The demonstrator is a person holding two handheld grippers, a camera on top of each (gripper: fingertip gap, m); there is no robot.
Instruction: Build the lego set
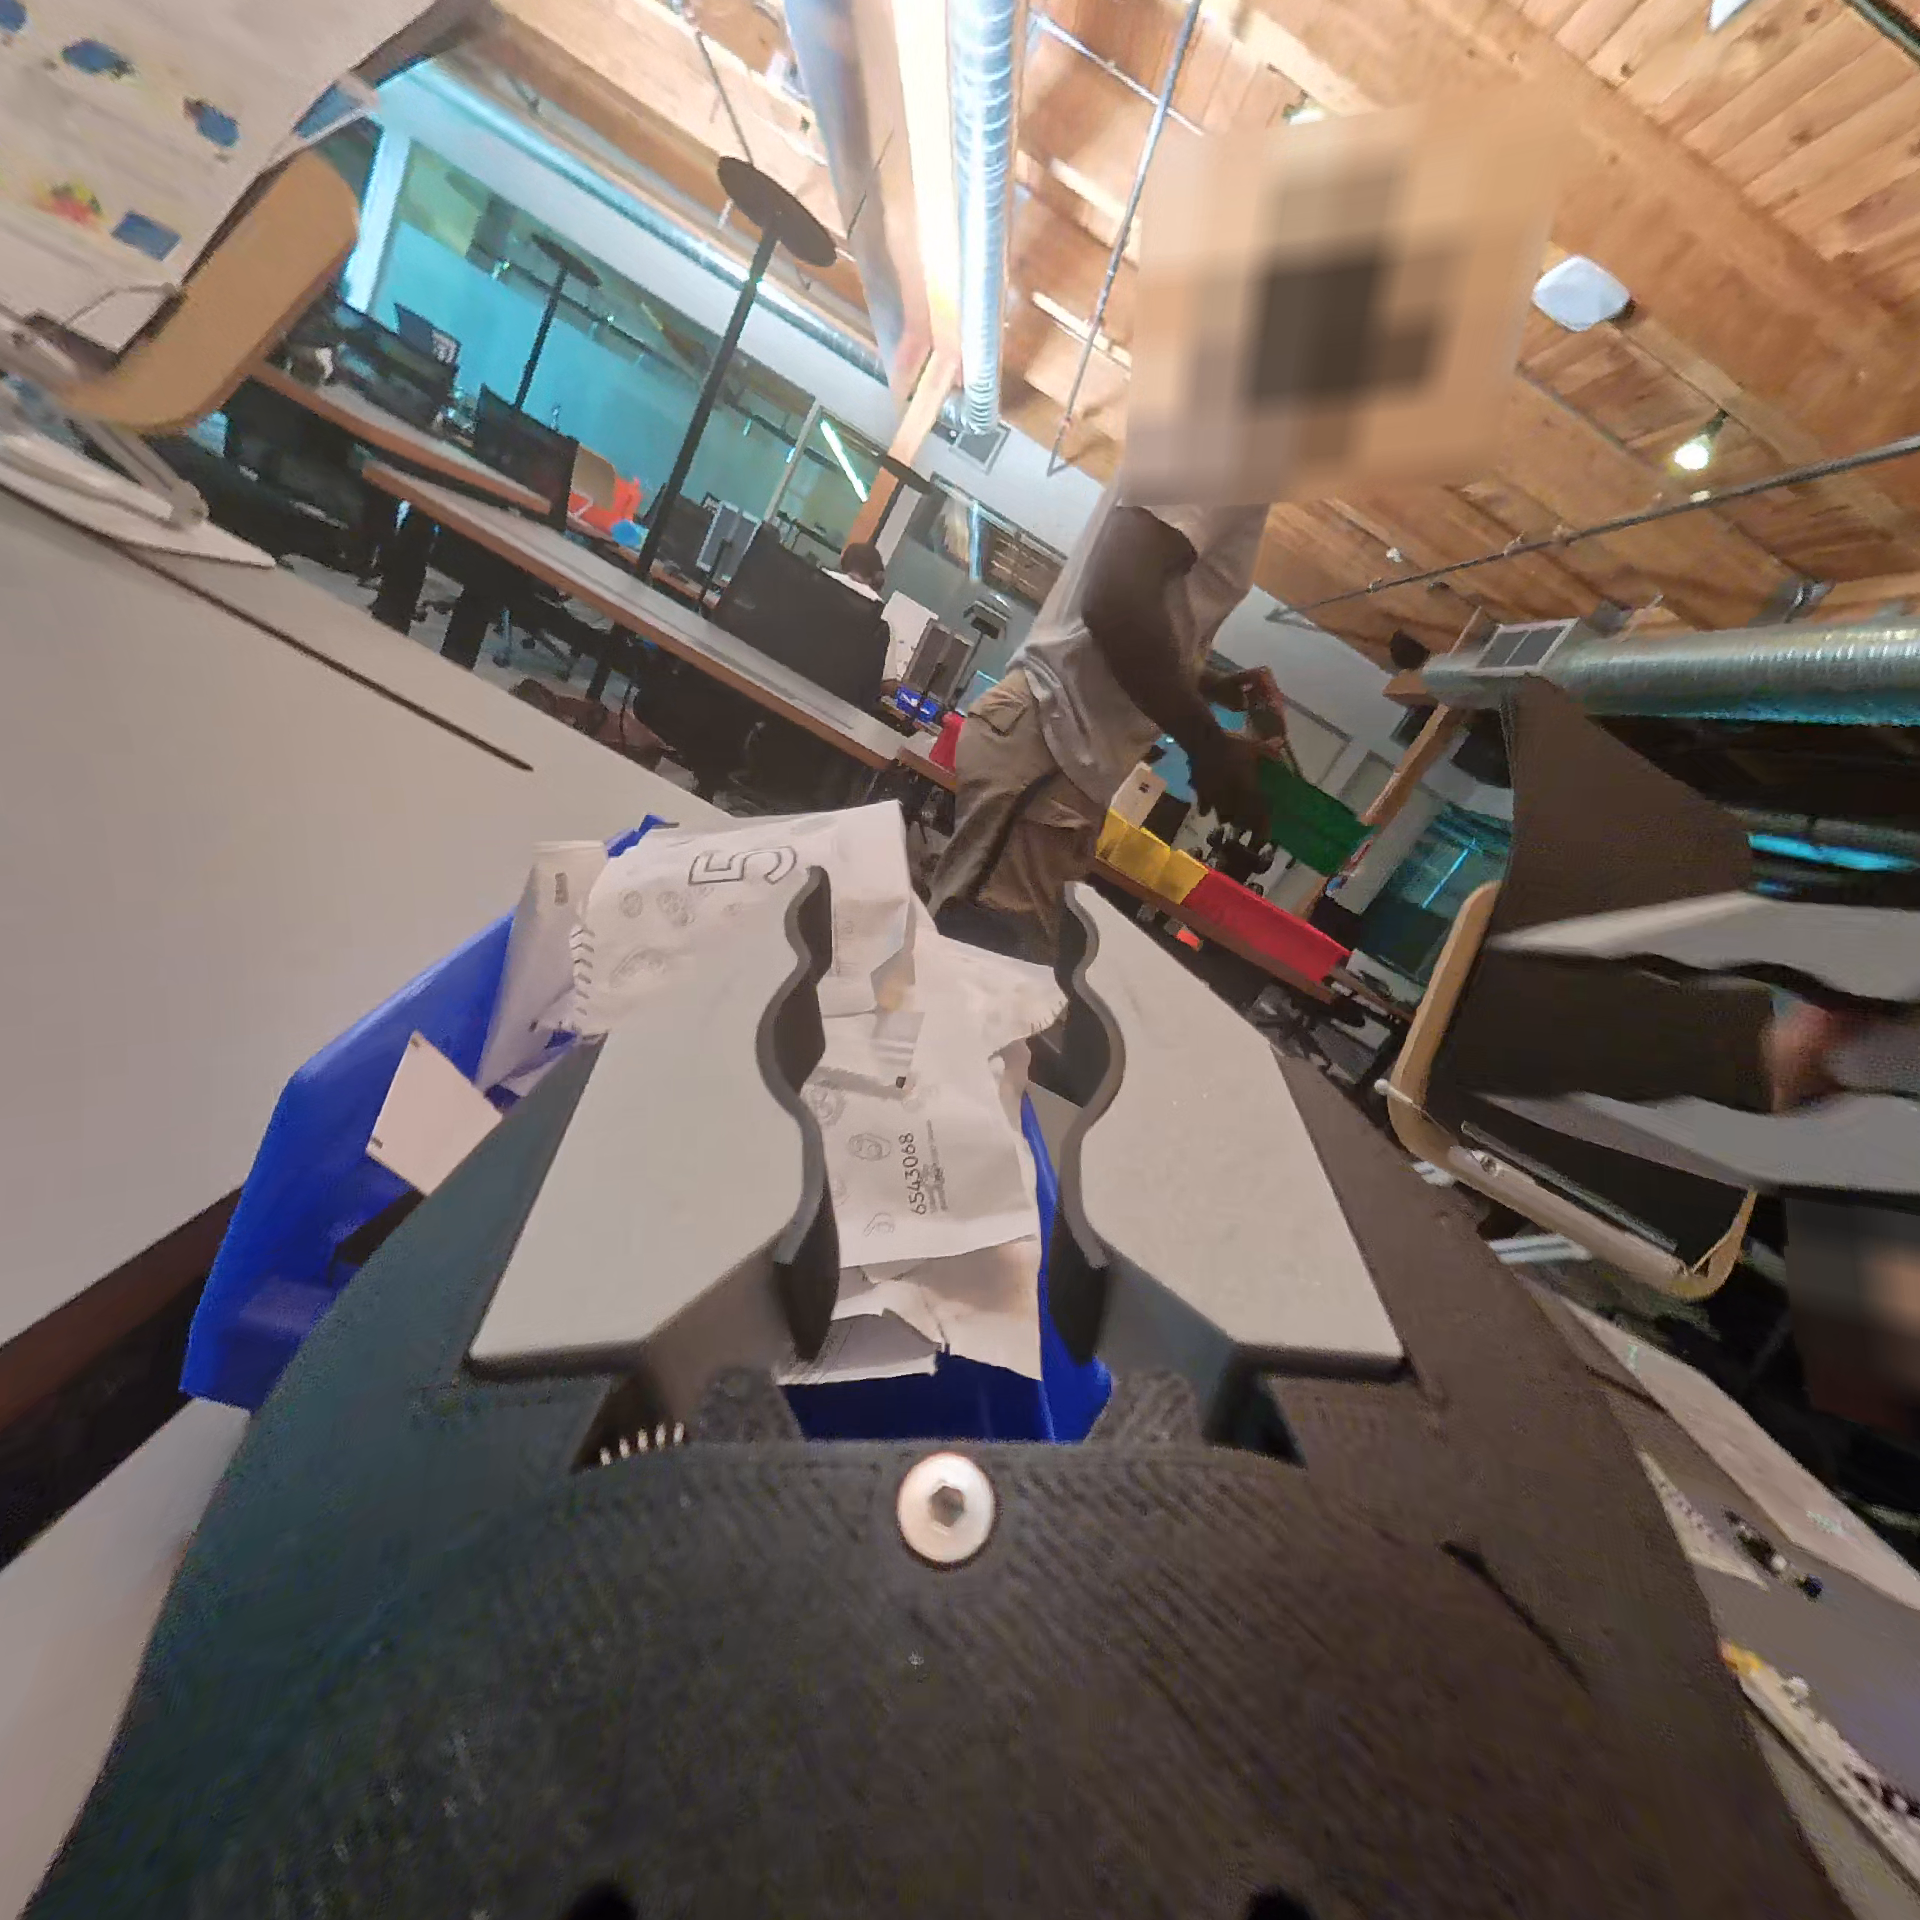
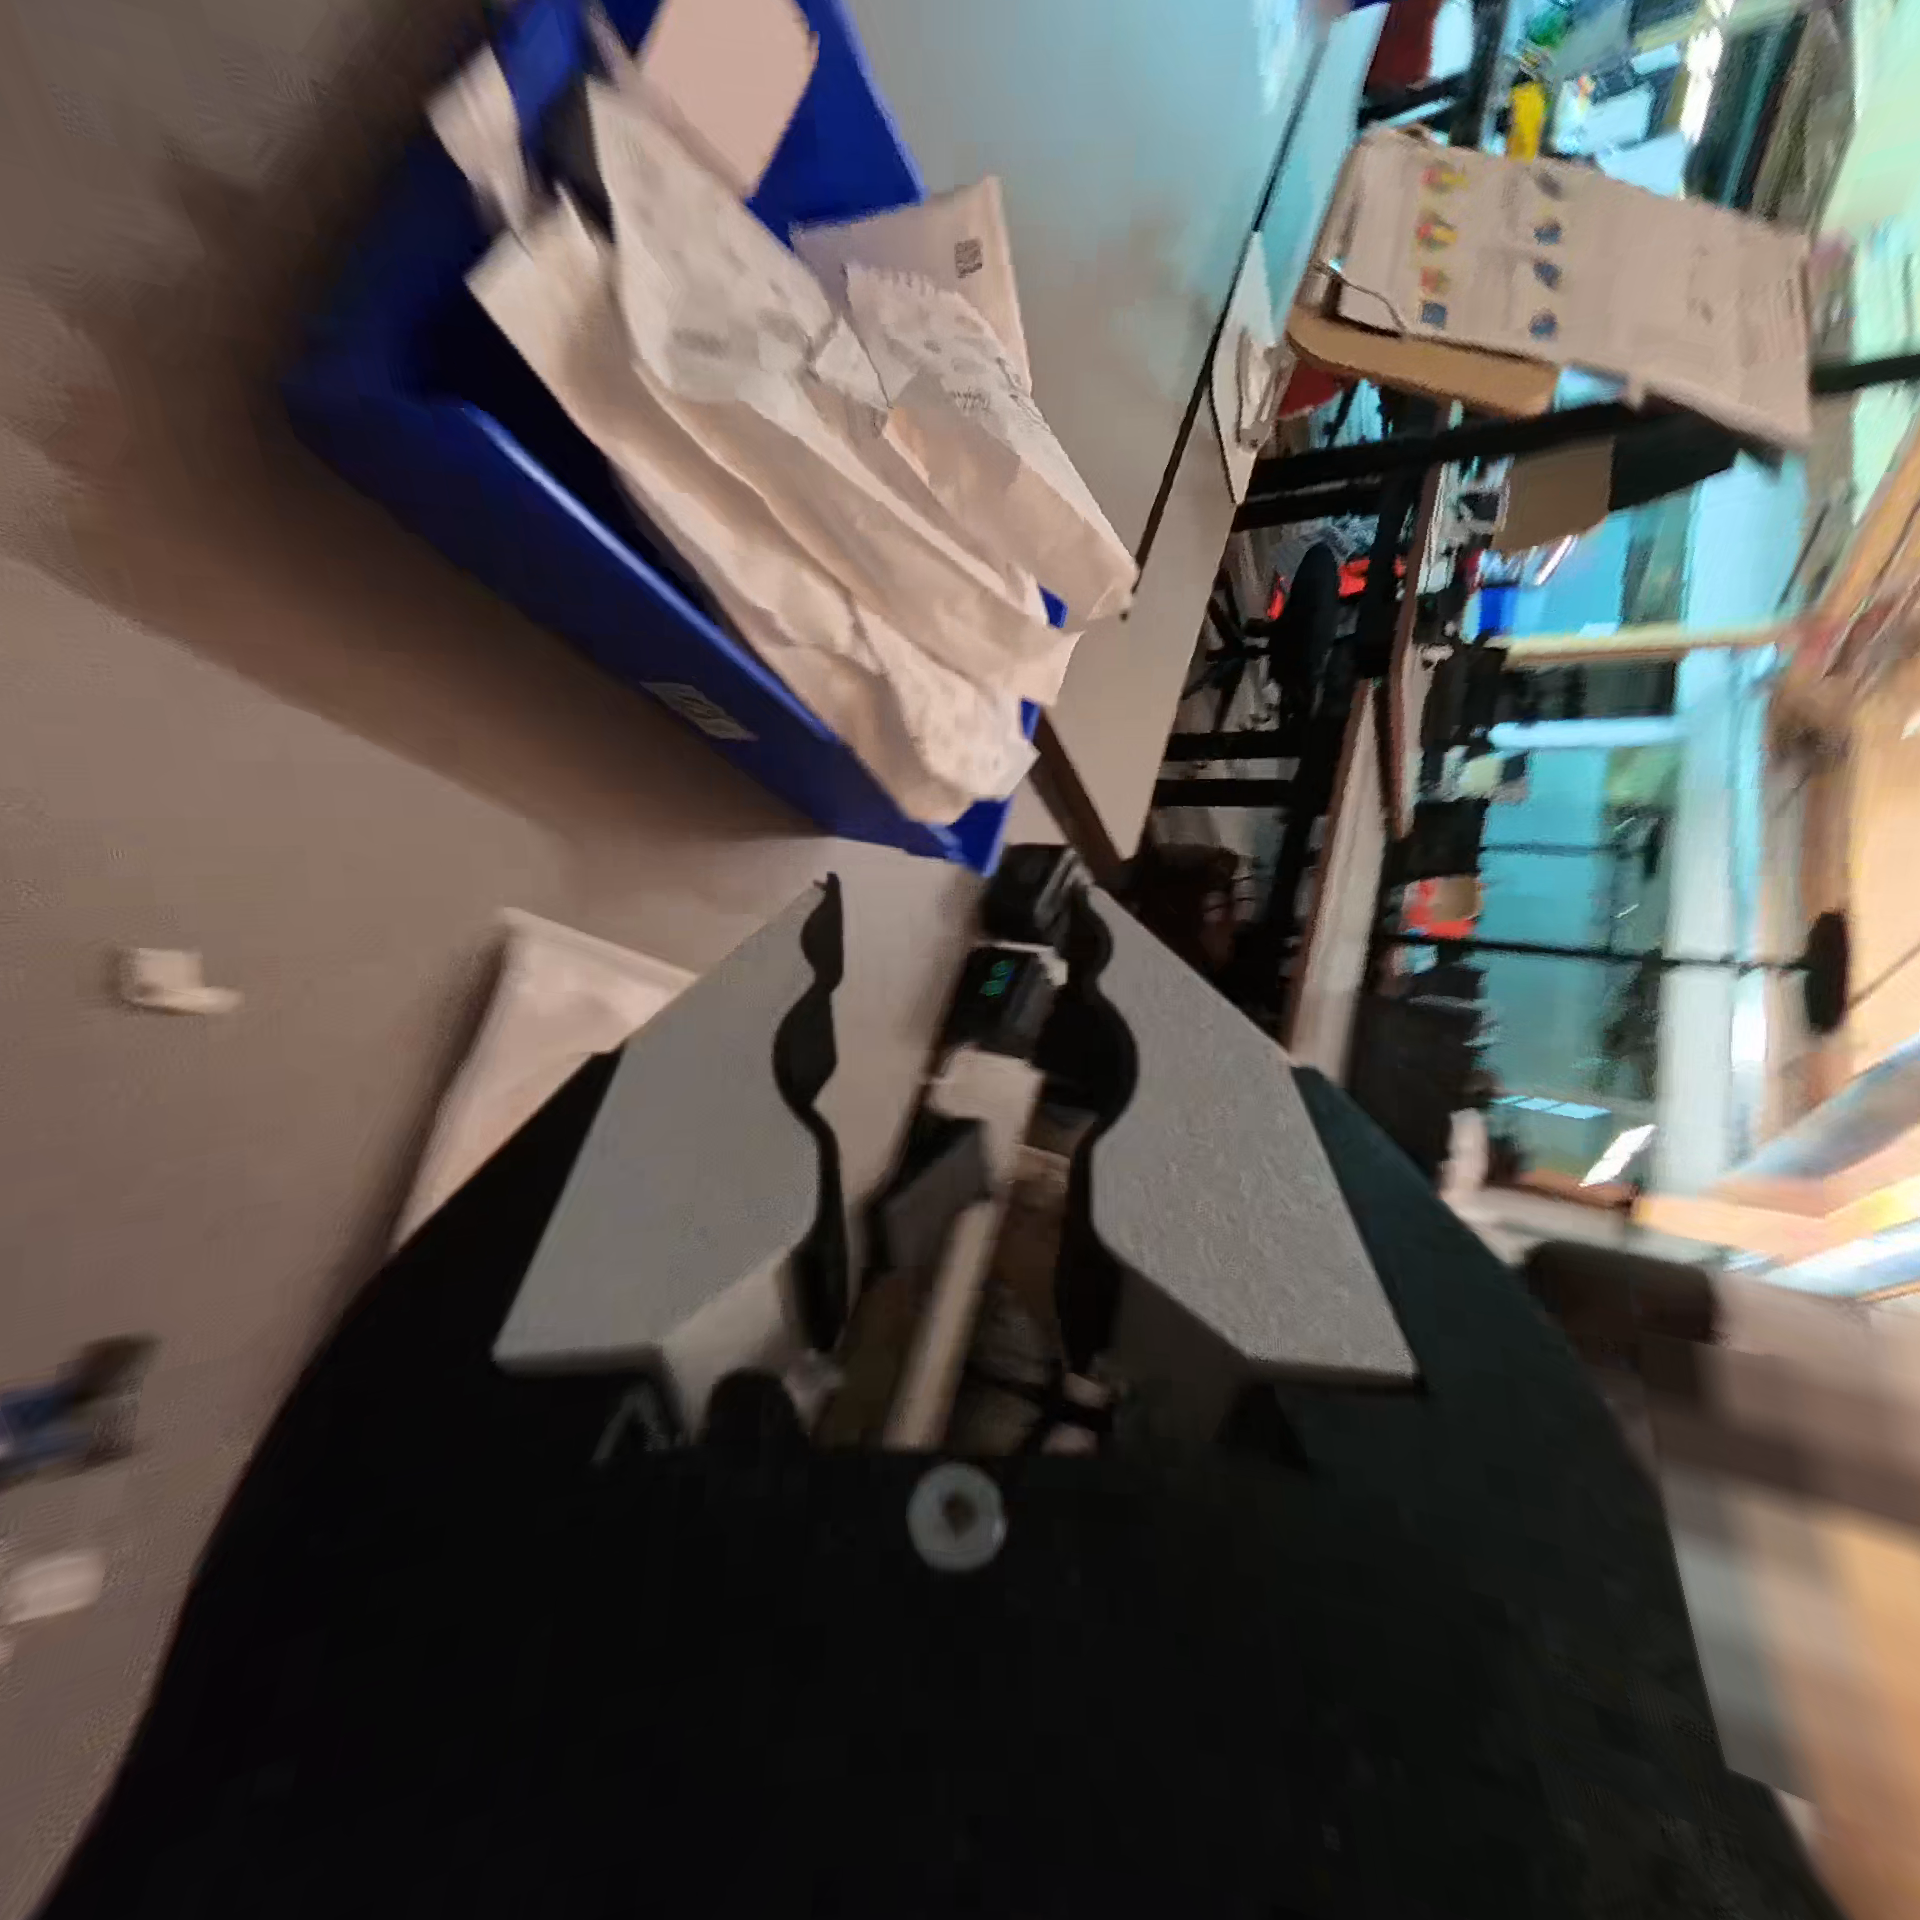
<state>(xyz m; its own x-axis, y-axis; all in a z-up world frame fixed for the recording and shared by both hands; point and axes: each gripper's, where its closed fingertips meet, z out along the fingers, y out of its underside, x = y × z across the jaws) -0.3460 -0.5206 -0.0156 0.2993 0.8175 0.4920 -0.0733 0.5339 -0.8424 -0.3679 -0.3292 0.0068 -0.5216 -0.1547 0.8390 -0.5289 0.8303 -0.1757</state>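
A blue bin (image 1: 312, 1143) stuffed with crumpled white paper bags (image 1: 935, 1143) stands on the grey table (image 1: 208, 883). My left gripper (image 1: 948, 894) is open, tilted up, and frames the bags without pinching them. The right gripper (image 1: 1621, 997) shows blurred at the right edge of the left wrist view. In the blurred right wrist view, my right gripper (image 2: 954, 904) is open, below the blue bin (image 2: 499, 499) and its bags (image 2: 831, 468). A dark device with a green light (image 2: 1003, 987) shows between its fingers. Small loose pieces (image 2: 171, 982) lie on the table at left.
A white sheet (image 2: 561, 1039) lies on the table beside the right gripper. A person (image 1: 1049, 748) stands at a far table with red, yellow and green bins (image 1: 1247, 914). Desks, chairs and floor lamps fill the background. The table edge (image 2: 1081, 831) runs just past the bin. The tips of one gripper are about 20 cm away from the tips of the other.
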